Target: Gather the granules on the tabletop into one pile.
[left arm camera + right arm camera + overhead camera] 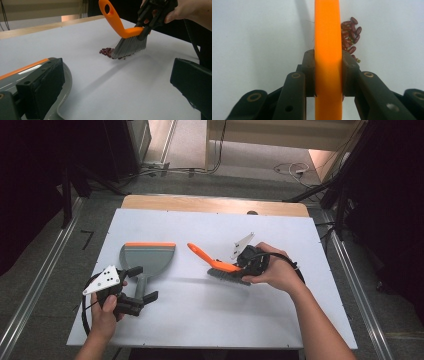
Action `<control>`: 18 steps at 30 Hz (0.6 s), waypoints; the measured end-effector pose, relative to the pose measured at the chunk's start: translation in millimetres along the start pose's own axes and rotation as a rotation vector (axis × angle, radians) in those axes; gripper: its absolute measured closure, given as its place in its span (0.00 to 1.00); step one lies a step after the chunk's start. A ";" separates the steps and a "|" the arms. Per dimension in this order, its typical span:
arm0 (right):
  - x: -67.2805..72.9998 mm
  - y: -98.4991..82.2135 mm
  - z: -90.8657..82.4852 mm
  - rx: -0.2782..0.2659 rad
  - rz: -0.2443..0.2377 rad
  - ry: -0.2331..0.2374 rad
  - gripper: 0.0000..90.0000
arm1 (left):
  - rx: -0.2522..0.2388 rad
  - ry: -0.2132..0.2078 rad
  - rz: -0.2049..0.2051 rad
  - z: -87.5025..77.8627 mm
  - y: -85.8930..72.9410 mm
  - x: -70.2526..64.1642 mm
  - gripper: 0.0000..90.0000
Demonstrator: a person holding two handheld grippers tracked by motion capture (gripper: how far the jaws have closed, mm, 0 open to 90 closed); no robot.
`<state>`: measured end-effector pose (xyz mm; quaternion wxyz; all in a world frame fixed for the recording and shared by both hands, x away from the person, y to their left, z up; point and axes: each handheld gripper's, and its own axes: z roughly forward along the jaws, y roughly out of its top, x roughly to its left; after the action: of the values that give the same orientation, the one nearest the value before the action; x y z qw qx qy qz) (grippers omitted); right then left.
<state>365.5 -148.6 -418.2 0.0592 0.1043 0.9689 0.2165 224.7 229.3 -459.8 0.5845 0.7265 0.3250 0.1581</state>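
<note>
A grey dustpan [148, 256] with an orange lip lies at the table's left, its handle pointing toward me. My left gripper [143, 283] stands open, one jaw on each side of that handle without pressing it; the left gripper view shows the pan's edge [63, 95] beside the left jaw. My right gripper [247, 265] is shut on the orange handle of a brush [220, 266] at the table's middle. The grey bristles [130, 46] rest against a small heap of red beans [107, 51]. The right gripper view looks down the clamped handle [328, 50], with the beans [349, 37] to its right.
The white board [200, 315] covers a wooden table whose far edge [215, 204] shows bare. Metal rails run along both sides on the floor. Cables [290, 170] lie on the floor beyond the table.
</note>
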 end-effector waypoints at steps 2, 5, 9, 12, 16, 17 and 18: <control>0.2 -1.0 -4.2 -0.010 0.012 -0.005 0.76 | 0.000 0.001 -0.001 0.0 0.1 -0.2 0.01; -0.9 -3.4 -10.1 -0.027 0.031 -0.005 0.76 | -0.002 0.001 -0.001 -0.4 0.2 0.0 0.01; -5.3 -7.7 -17.1 -0.040 0.082 -0.034 0.76 | -0.002 0.001 -0.002 -0.3 0.1 0.0 0.01; -12.5 -13.3 -22.3 -0.059 0.162 -0.068 0.76 | -0.003 0.001 0.000 -0.4 0.2 0.1 0.01; -21.1 -21.7 -23.4 -0.051 0.289 -0.175 0.76 | -0.002 0.004 0.000 -0.7 0.2 0.4 0.01; -21.9 -23.5 -22.1 -0.045 0.319 -0.208 0.76 | -0.003 0.003 0.000 -0.5 0.2 0.4 0.01; -23.0 -25.2 -20.1 -0.039 0.340 -0.228 0.76 | -0.002 0.002 0.001 -0.5 0.1 0.4 0.01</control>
<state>380.1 -184.4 -409.4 0.1332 0.2891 0.9200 0.2287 224.7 229.8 -459.6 0.5848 0.7258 0.3252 0.1595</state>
